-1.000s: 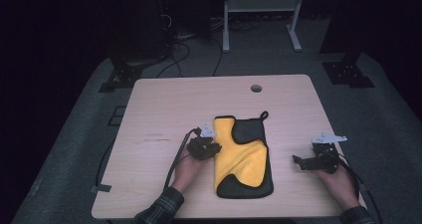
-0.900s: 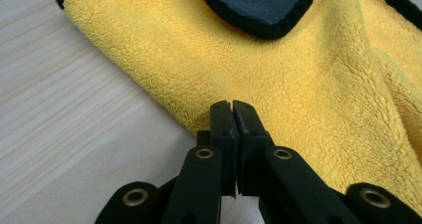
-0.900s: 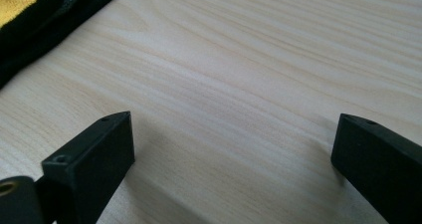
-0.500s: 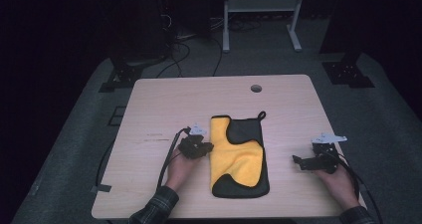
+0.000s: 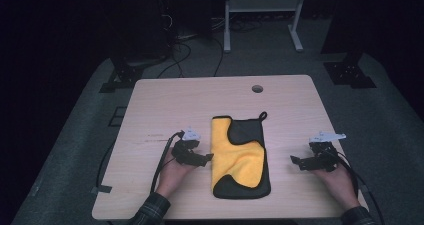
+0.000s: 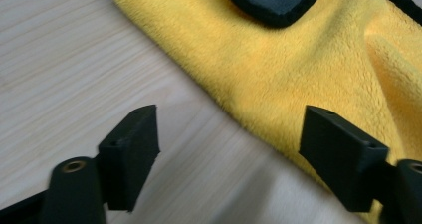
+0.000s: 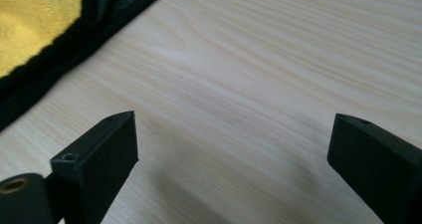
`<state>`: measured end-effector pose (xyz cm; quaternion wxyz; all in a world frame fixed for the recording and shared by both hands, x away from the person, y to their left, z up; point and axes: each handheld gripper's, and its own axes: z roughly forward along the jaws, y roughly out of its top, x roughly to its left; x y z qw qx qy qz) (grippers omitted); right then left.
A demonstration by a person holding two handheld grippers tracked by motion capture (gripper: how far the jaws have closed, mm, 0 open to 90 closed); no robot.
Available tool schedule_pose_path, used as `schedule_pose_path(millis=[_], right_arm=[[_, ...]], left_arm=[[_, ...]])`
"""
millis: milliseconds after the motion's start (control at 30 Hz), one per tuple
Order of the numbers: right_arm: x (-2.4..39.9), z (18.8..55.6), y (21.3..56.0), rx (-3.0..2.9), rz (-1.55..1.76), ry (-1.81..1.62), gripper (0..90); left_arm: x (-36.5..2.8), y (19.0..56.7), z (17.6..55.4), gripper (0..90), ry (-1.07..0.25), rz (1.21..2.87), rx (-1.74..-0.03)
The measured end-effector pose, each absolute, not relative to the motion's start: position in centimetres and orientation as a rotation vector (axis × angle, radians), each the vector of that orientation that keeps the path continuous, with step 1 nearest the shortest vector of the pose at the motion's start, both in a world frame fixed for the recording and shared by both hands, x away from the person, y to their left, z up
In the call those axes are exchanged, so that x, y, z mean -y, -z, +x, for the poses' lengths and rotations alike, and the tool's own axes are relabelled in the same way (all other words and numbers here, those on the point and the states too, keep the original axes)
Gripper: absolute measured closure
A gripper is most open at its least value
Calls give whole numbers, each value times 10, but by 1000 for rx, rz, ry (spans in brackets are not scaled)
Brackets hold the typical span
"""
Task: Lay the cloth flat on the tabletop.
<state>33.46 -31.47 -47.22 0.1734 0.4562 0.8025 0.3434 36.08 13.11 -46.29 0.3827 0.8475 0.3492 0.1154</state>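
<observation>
The left gripper [image 5: 206, 157], its fingers just opened wide on nothing, sits beside the folded yellow-and-black cloth [image 5: 239, 156] on the worktop [image 5: 150, 110]; any snag would probably unfold it; right gripper [image 5: 295, 161] open, empty.
</observation>
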Motion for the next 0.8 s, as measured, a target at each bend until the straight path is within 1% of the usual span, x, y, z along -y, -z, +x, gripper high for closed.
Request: schedule_pose_path(millis=[133, 200, 300, 333, 567, 633, 733, 800], right_arm=[[306, 337, 464, -2294, 1265, -1009, 63], [302, 339, 461, -2295, 1244, -1046, 93], [294, 343, 456, -2303, 1223, -1068, 107], [292, 344, 454, -2309, 1216, -1077, 123], [274, 350, 443, -2320, 1164, -1154, 138], [267, 353, 440, -2330, 1140, -1178, 172], [256, 357, 435, -2342, 1113, -1207, 179], [248, 359, 433, -2355, 1085, -1220, 204]], left_arm=[[-142, 463, 354, 89, -329, 2194, -888], [-149, 464, 351, 61, -339, 2204, -887], [-159, 466, 347, 13, -339, 2219, -891], [-162, 467, 345, 12, -341, 2222, -889], [-182, 472, 336, 0, -331, 2245, -885], [-187, 474, 334, 0, -324, 2254, -881], [-192, 478, 331, 0, -324, 2266, -876], [-194, 480, 329, 0, -345, 2264, -861]])
